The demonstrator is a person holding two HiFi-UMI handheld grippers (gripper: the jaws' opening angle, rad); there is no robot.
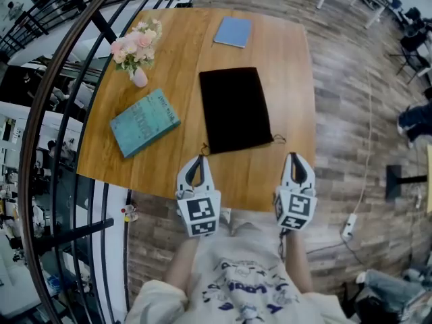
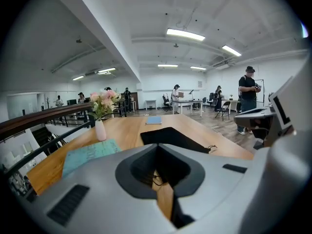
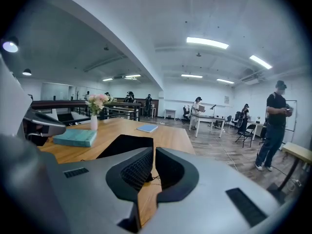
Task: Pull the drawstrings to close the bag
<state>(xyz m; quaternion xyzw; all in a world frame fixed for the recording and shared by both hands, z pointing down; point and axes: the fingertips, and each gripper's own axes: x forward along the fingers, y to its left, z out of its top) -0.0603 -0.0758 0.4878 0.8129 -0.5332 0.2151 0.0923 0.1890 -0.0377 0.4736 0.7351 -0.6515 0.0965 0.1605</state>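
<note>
A black drawstring bag (image 1: 234, 110) lies flat near the middle of the wooden surface (image 1: 297, 79), its mouth towards the person. A short cord sticks out at each near corner: the left drawstring (image 1: 204, 150) and the right drawstring (image 1: 279, 139).

The left claw (image 1: 198, 158) hangs over the near edge of the surface with its tip just beside the left drawstring. Its jaws are closed together with nothing between them. In the left gripper view that cord lies on the wood beyond the tips, not gripped.

The right claw (image 1: 294, 156) is also closed and empty. It sits near the right drawstring, slightly outside it, and clear of the bag.

Further back there are a teal book (image 1: 144, 122) left of the bag, a small vase of pink flowers (image 1: 137, 49) behind the book, and a blue notebook (image 1: 233, 32) at the far edge — all well apart from the bag.
</note>
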